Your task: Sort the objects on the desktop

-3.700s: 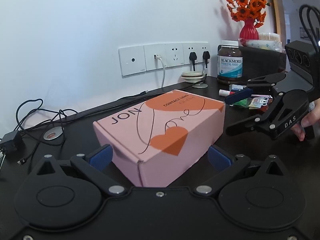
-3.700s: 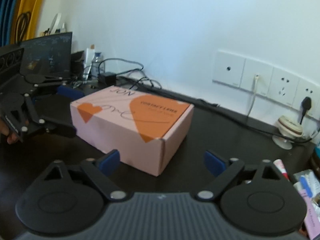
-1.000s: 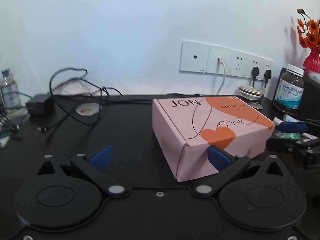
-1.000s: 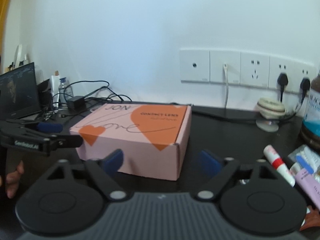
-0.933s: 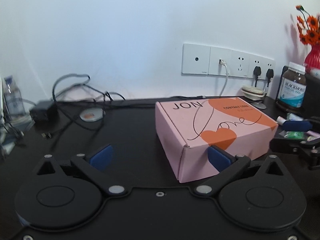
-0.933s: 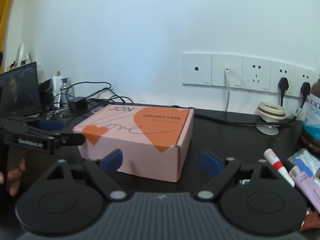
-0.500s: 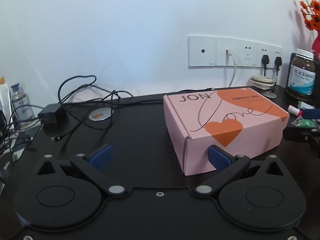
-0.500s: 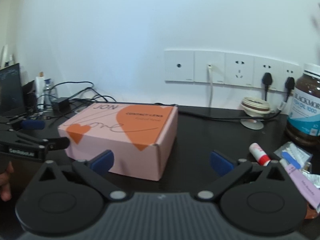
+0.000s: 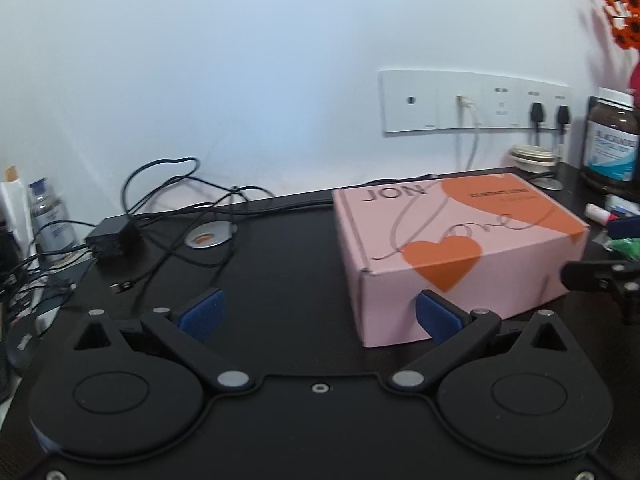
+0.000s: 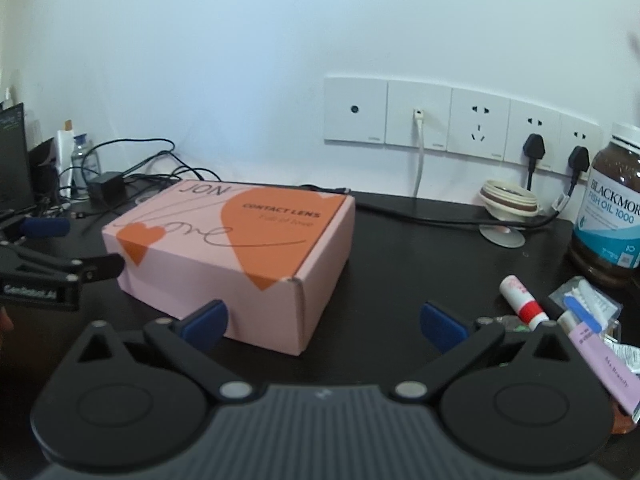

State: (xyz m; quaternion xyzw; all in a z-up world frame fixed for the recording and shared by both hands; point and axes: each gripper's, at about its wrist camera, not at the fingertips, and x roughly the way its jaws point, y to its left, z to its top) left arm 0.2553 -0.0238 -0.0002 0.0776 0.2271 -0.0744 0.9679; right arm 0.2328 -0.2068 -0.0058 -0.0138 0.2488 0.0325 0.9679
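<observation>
Right wrist view: the pink box (image 10: 236,256) sat closed on the black desk (image 10: 400,264), nearer the left fingertip than the right, touched by neither.
Right gripper (image 10: 324,322): jaws stood spread wide, nothing between the pads.
Left wrist view: the same pink box (image 9: 460,252) lay to the right of centre; the right pad overlapped its near face in the picture, contact could not be told.
Left gripper (image 9: 318,314): jaws released, wide apart, holding nothing.
Loose items: a red-and-white tube (image 10: 524,300), a lilac packet (image 10: 604,368) and small wrappers lay heaped at the desk's right edge, beside the fish oil bottle (image 10: 612,208).
Other clutter: cables (image 9: 168,208) and a charger block (image 9: 110,236) sprawled at the back left.
Done so far: judged little or nothing; no item appeared grouped or stowed, and the box was shut.
Left to do: judged nearly all. The heap needed gathering, probably into or beside the box.
Uncertainty: the box's intended role was not evident.
</observation>
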